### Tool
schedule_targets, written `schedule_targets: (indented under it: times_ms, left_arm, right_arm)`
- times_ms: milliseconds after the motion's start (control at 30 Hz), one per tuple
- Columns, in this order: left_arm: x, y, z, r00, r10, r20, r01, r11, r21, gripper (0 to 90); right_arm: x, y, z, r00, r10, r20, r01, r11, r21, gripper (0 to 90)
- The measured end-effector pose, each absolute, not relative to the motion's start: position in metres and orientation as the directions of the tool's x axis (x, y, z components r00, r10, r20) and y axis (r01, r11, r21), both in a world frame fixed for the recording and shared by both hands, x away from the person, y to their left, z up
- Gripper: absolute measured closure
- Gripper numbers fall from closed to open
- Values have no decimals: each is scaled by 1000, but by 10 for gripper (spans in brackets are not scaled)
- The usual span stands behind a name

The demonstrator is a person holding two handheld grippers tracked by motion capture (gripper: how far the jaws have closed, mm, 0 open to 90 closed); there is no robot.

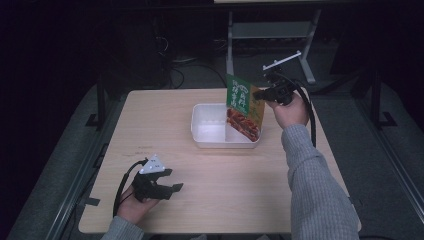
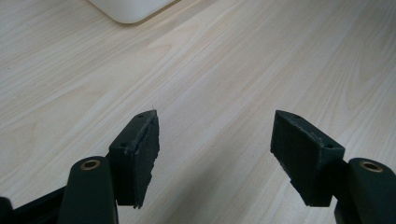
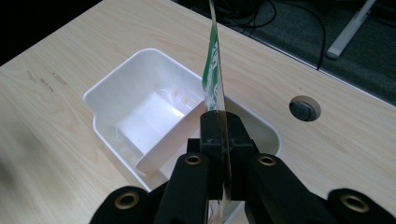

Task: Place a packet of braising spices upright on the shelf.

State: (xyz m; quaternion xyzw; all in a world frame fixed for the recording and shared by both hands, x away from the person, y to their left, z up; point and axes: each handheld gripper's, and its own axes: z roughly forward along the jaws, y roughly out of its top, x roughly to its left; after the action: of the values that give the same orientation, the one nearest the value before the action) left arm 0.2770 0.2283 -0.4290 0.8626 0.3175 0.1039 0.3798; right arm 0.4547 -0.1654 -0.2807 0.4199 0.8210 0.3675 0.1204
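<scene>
A flat food pouch (image 1: 244, 106), green at the top with a picture of red food lower down, hangs upright over the right half of a white bin (image 1: 206, 135). My right gripper (image 1: 261, 93) is shut on the pouch's right edge, above the bin's right end. The right gripper view looks along the pouch (image 3: 213, 77) edge-on, pinched between the two black jaws, with the white bin (image 3: 112, 95) and its inner divider below. My left gripper (image 1: 172, 180) rests at the table's near left, open, with bare tabletop between its pads (image 2: 145, 144).
The pale wooden table (image 1: 225, 185) has a cable hole (image 3: 304, 110) near its far edge, right of the bin. Behind the table stand a white metal frame (image 1: 270, 30) and dark cables on the floor. A corner of the bin (image 2: 128, 9) shows ahead of the left gripper.
</scene>
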Motion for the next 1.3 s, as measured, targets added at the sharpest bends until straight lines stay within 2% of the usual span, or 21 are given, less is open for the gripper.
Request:
schedule_targets:
  times_ms: [300, 433, 700, 833, 1067, 1300]
  left_arm:
    - [277, 228, -429, 777, 626, -59, 468, -513, 720, 321]
    - [277, 228, -429, 777, 627, -59, 468, -513, 720, 321]
    - [277, 228, -429, 778, 626, -57, 466, -514, 720, 321]
    - [277, 228, -428, 778, 626, -56, 466, -515, 719, 321]
    - [277, 228, -429, 778, 625, -54, 465, -516, 719, 319]
    - [277, 227, -429, 779, 625, -54, 466, -518, 718, 318]
  right_arm:
    - [454, -171, -283, -612, 781, 122, 611, 369, 701, 870]
    - [455, -173, -286, -607, 784, 132, 622, 365, 692, 811]
    - [453, -177, -289, -608, 779, 154, 631, 357, 688, 749]
    - [452, -183, -291, -607, 775, 174, 639, 347, 686, 673]
    - [446, -192, -292, -609, 768, 199, 647, 335, 685, 599]
    - [439, -202, -294, -609, 760, 228, 656, 321, 683, 559]
